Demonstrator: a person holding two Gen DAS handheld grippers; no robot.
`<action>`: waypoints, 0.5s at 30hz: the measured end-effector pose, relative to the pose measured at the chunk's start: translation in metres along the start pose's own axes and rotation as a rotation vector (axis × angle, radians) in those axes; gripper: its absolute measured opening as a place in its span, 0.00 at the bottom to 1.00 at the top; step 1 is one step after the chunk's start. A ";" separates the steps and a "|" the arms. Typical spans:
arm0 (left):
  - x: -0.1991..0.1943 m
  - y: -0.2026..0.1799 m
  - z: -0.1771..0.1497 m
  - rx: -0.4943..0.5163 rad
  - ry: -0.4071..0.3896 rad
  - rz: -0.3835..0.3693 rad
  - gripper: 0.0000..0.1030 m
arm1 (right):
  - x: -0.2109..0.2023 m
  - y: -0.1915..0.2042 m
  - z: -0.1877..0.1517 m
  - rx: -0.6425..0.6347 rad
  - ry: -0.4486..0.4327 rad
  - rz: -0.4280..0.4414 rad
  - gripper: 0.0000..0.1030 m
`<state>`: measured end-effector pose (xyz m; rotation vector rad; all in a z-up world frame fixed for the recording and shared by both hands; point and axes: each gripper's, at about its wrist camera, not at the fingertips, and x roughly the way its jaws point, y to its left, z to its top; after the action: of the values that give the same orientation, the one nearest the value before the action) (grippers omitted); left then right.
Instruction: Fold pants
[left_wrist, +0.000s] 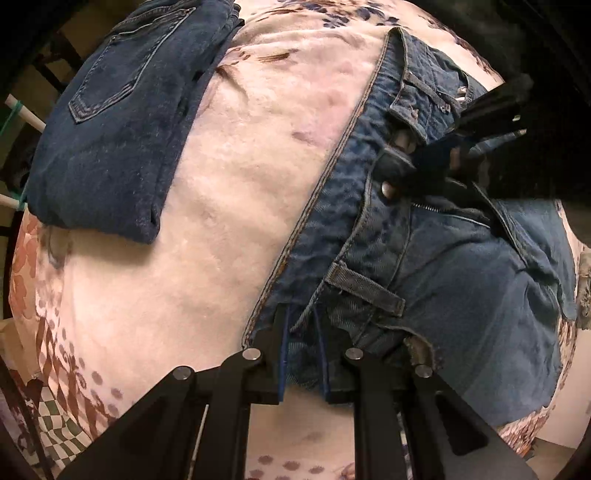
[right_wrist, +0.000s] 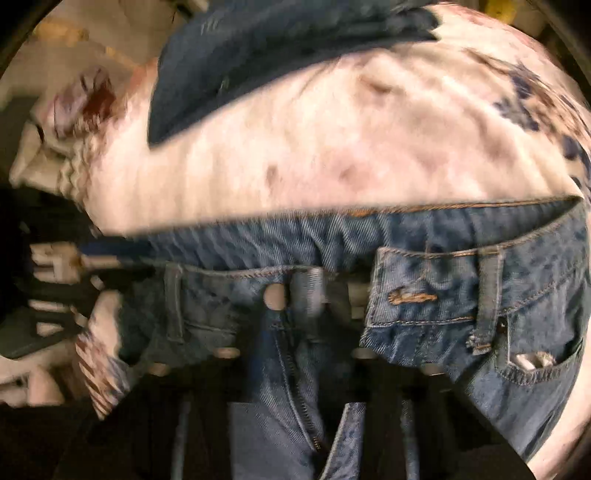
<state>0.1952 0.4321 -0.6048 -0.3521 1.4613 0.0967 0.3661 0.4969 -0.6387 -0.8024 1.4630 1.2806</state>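
faded blue jeans (left_wrist: 424, 258), fly unbuttoned, waistband up, on pale blanket

I am working in a home, probably a bedroom. Under me spreads a soft pinkish blanket (left_wrist: 229, 192) with a flower print, like a bed cover. At the upper left lies a folded pair of dark jeans (left_wrist: 122, 122), household laundry.
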 end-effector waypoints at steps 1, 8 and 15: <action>0.001 0.002 -0.003 -0.001 -0.004 0.001 0.12 | -0.008 -0.005 0.000 0.021 -0.032 0.004 0.10; -0.010 0.008 -0.022 0.007 -0.009 0.013 0.12 | -0.031 -0.009 0.000 0.039 -0.119 0.003 0.07; -0.027 -0.002 -0.007 -0.013 0.013 0.052 0.12 | -0.025 -0.068 0.030 0.205 -0.059 0.047 0.02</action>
<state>0.1861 0.4326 -0.5788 -0.3254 1.4833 0.1462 0.4439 0.5075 -0.6342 -0.5931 1.5451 1.1568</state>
